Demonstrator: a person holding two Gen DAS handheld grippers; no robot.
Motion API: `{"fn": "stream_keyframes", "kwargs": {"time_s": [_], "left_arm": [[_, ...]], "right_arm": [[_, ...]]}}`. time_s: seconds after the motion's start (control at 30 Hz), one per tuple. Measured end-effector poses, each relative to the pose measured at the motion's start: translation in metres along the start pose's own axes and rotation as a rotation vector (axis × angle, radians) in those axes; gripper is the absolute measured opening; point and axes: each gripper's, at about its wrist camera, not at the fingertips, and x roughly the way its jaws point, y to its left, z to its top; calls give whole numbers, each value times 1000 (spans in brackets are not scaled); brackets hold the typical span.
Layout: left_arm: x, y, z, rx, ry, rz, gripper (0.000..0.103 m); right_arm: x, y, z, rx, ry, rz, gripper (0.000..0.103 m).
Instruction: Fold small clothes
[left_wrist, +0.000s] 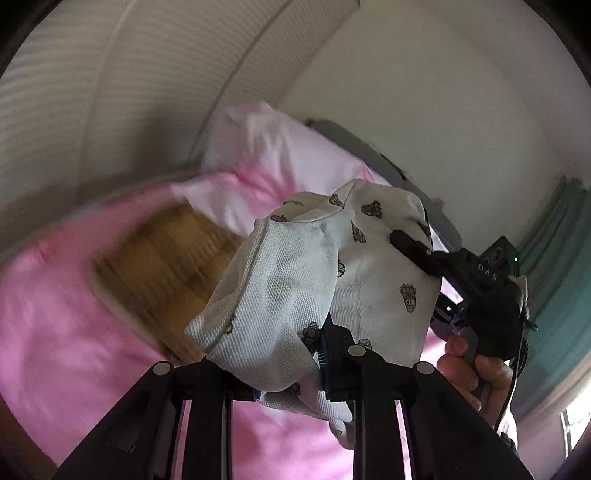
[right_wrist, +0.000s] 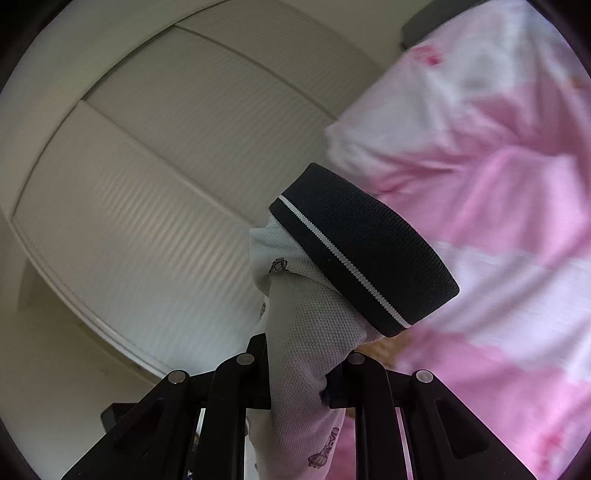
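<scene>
White patterned underwear (left_wrist: 295, 280) with small dark printed figures hangs in the air above the pink bed. My left gripper (left_wrist: 291, 373) is shut on its lower edge. My right gripper (left_wrist: 410, 243) shows in the left wrist view, its finger pressed on the cloth's far side. In the right wrist view my right gripper (right_wrist: 303, 373) is shut on the white mesh cloth (right_wrist: 306, 332) just below the black waistband (right_wrist: 365, 247), which carries a thin white stripe.
A pink bedsheet (left_wrist: 66, 332) and pale pink pillow (left_wrist: 280, 155) lie below. A blurred brown wooden board (left_wrist: 162, 266) lies on the bed. White ribbed wardrobe doors (right_wrist: 147, 184) stand behind. A teal curtain (left_wrist: 554, 280) hangs at right.
</scene>
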Motion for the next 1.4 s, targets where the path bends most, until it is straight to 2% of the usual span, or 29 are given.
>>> {"fn": "stream_keyframes", "kwargs": {"time_s": [0.1, 0.2, 0.27, 0.37, 0.4, 0.47, 0.6, 0.73, 0.9, 1.17, 1.4], "left_arm": [[3, 27, 36, 29, -40, 25, 23], [29, 57, 48, 54, -39, 49, 23], [64, 85, 40, 44, 14, 80, 23], [107, 119, 17, -8, 118, 118, 23], [115, 126, 10, -19, 137, 121, 24], [124, 134, -2, -21, 134, 116, 26], [122, 138, -5, -30, 110, 102, 33], [108, 135, -7, -28, 109, 115, 46], [93, 138, -8, -21, 89, 166, 56], [58, 117, -21, 51, 73, 220, 63], [11, 67, -59, 195, 59, 242, 73]], "right_arm": [[53, 5, 14, -9, 8, 43, 18], [99, -20, 21, 21, 29, 47, 18], [129, -50, 13, 72, 69, 0, 18], [162, -100, -7, 141, 143, -123, 18], [168, -116, -17, 163, 161, -160, 19], [172, -127, -20, 172, 157, -178, 21], [166, -126, -16, 131, 140, -240, 44], [163, -119, 0, 50, 144, -351, 51], [142, -100, -18, -55, 106, -480, 65], [94, -61, -43, -161, 55, -564, 65], [1, -9, -101, -270, -7, -678, 65]]}}
